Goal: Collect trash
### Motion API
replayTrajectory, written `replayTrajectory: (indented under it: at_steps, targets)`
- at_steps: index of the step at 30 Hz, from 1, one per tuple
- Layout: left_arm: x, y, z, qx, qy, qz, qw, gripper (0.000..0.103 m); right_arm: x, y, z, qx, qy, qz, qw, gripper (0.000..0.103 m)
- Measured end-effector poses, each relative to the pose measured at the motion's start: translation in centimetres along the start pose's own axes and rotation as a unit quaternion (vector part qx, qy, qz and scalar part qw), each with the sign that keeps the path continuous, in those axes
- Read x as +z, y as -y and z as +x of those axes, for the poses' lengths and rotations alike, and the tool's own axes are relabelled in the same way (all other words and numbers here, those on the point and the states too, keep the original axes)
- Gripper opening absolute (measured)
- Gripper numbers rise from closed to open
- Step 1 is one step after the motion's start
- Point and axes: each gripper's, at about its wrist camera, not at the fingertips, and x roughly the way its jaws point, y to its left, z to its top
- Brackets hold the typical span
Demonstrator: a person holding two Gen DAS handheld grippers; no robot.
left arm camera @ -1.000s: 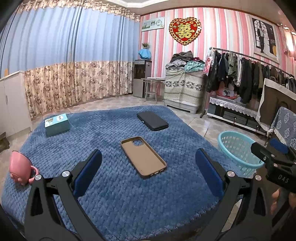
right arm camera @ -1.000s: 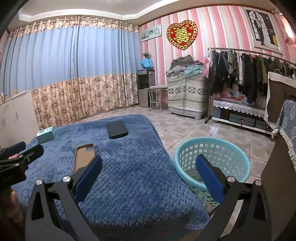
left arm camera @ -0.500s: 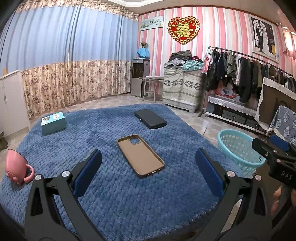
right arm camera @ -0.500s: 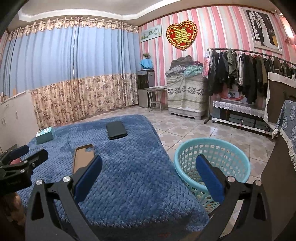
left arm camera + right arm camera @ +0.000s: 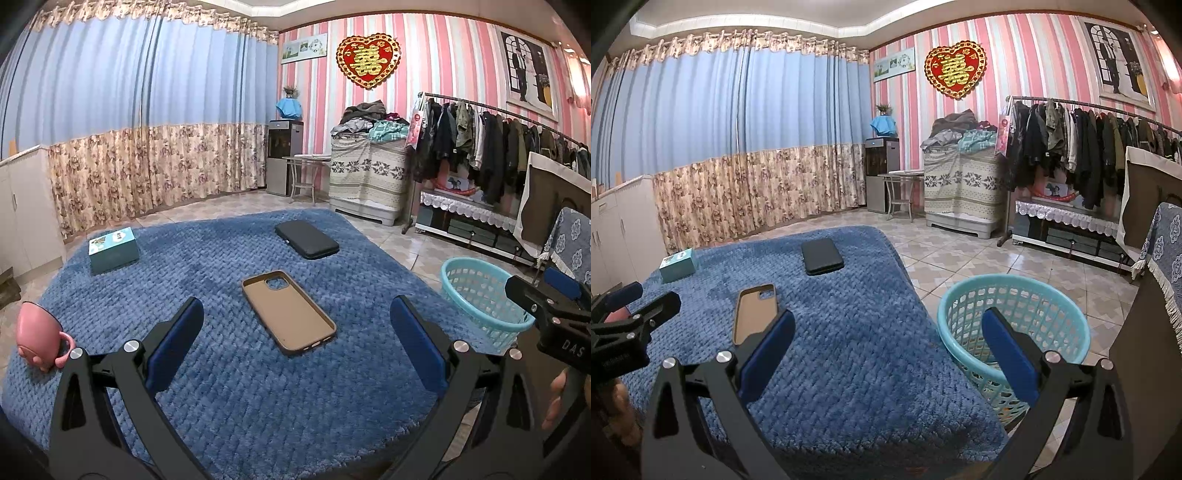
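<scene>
A teal plastic basket [image 5: 1012,328] stands on the tiled floor right of the blue-covered table [image 5: 849,369]; it also shows in the left wrist view [image 5: 480,295]. My left gripper [image 5: 295,347] is open and empty, held above the table just short of a brown phone case [image 5: 290,312]. My right gripper [image 5: 886,350] is open and empty, over the table's right edge beside the basket. The brown case [image 5: 755,310] shows at its left. No loose trash is visible on the table.
On the table lie a black case [image 5: 306,240], a teal box [image 5: 112,249] and a pink mug [image 5: 38,330] at the left edge. A clothes rack [image 5: 1089,147], a covered cabinet [image 5: 960,184] and a water dispenser [image 5: 881,173] line the far wall.
The left gripper has drawn back and tilted slightly; the table items sit a little higher and farther in its view. The right gripper has barely moved. Both stay open.
</scene>
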Motion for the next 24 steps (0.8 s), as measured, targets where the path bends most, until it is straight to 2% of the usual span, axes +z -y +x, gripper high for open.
replayTrajectory:
  at_steps: [24]
  targets:
    - [0.11,-0.34,-0.43,0.001,0.006,0.005,1.0000,0.098,-0.03,-0.02,0.07,0.000,0.000,-0.001,1.000,0.099]
